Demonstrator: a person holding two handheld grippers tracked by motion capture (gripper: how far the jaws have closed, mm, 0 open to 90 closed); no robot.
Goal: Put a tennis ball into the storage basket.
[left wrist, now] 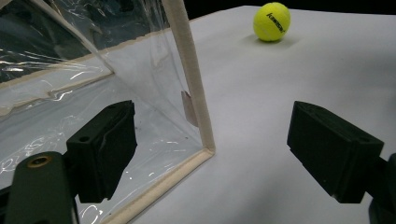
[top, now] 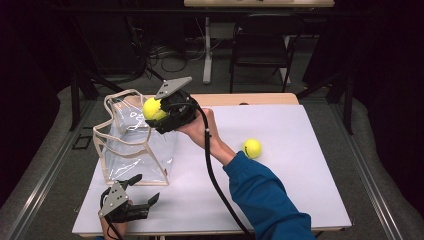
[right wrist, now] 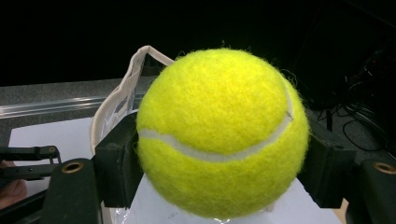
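One tennis ball (top: 152,108) pinched between right tool (top: 159,113) jaws, above clear bag (top: 132,145)

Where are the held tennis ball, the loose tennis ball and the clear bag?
held tennis ball (right wrist: 219,133), right gripper view, on its front fuzz.
loose tennis ball (top: 252,148), high view, on its middle.
clear bag (top: 131,150), high view, on its clear side wall.

a second tennis ball (top: 252,148) sits alone out on the white table top (top: 300,190), well apart from everything else, lettering side showing in the left gripper view (left wrist: 272,21). behind the table, a dark folding chair (top: 262,42) stands on the grey floor, cables (top: 170,55) tangle beside a white table leg (top: 207,50).
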